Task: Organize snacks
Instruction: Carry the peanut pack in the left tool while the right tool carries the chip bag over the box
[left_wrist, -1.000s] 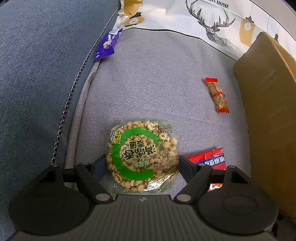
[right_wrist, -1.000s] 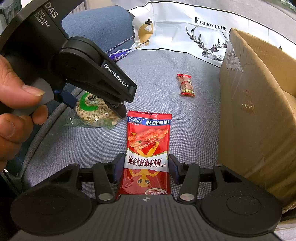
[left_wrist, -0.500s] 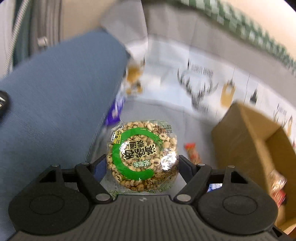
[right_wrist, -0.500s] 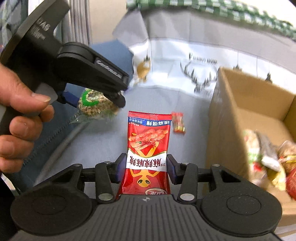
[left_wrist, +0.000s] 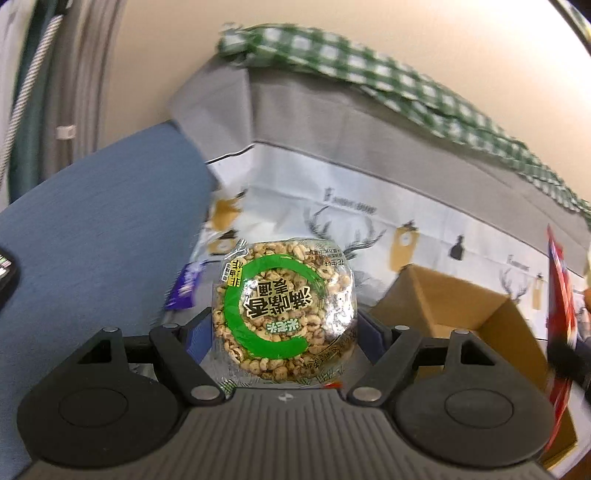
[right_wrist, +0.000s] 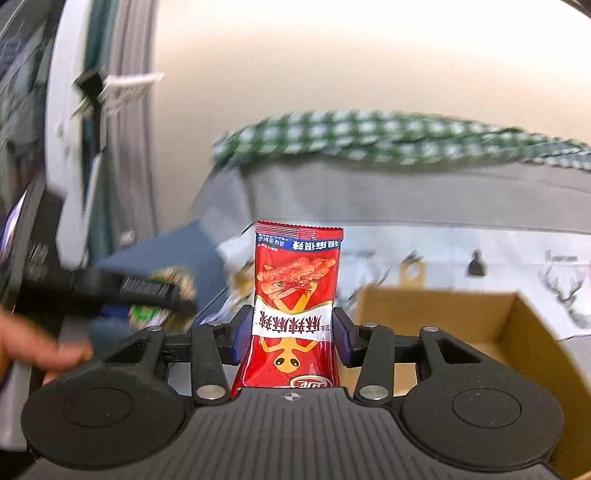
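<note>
My left gripper (left_wrist: 284, 332) is shut on a round clear packet of puffed grain cake with a green ring (left_wrist: 282, 310) and holds it up in the air. My right gripper (right_wrist: 290, 332) is shut on a red snack packet (right_wrist: 295, 306) and holds it upright, lifted. The open cardboard box (left_wrist: 461, 314) lies ahead to the right in the left wrist view, and ahead to the right in the right wrist view (right_wrist: 480, 325). The red packet also shows at the right edge of the left wrist view (left_wrist: 561, 325). The left gripper shows blurred at the left of the right wrist view (right_wrist: 140, 291).
A purple wrapper (left_wrist: 184, 288) lies by the blue cushion (left_wrist: 92, 240). A white deer-print cloth (left_wrist: 369, 218) and a green checked cloth (left_wrist: 369, 77) cover the grey sofa back. A wall stands behind.
Both grippers have lifted their packets off the sofa seat and tilted upward. The box now sits lower and nearer in both views, and the small red bar on the seat is out of sight.
</note>
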